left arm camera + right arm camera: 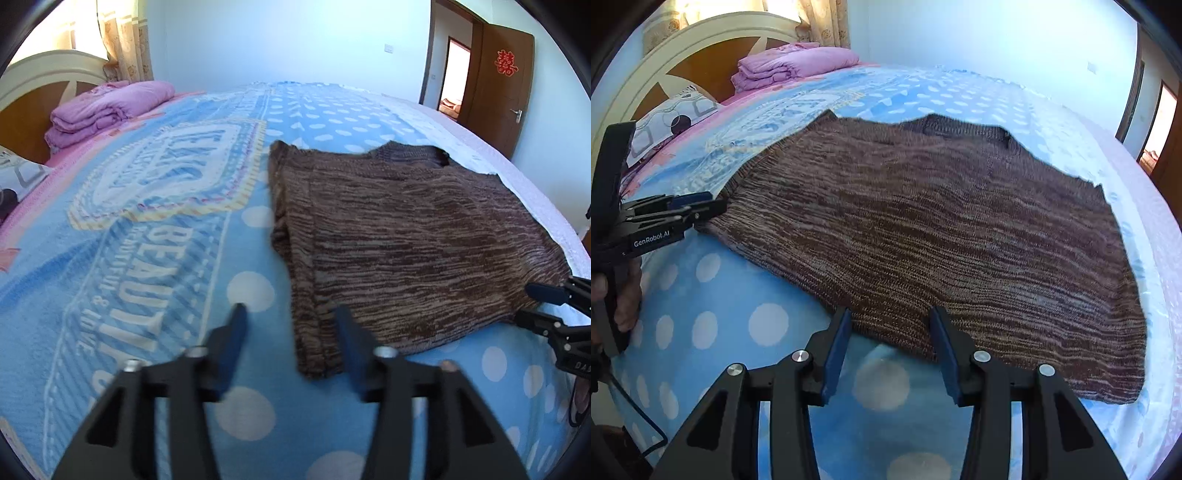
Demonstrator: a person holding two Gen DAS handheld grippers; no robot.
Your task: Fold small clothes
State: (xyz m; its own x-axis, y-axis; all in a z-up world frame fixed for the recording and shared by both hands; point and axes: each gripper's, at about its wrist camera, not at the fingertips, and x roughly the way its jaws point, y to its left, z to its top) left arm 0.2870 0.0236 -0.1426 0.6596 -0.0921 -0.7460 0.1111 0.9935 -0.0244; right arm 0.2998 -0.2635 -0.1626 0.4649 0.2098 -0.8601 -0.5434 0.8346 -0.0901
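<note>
Sweater (934, 236), brown and knitted, lies spread flat on the bed (713, 314) with its blue dotted blanket, filling the middle of the right wrist view and the right half of the left wrist view. Left gripper (291, 314) hangs at the lower centre of its view with jaws spread and nothing pinched, its right finger over the sweater's near corner. Right gripper (889, 314) sits at the lower centre of its view, jaws spread astride the sweater's near hem, pads not pressing it.
</note>
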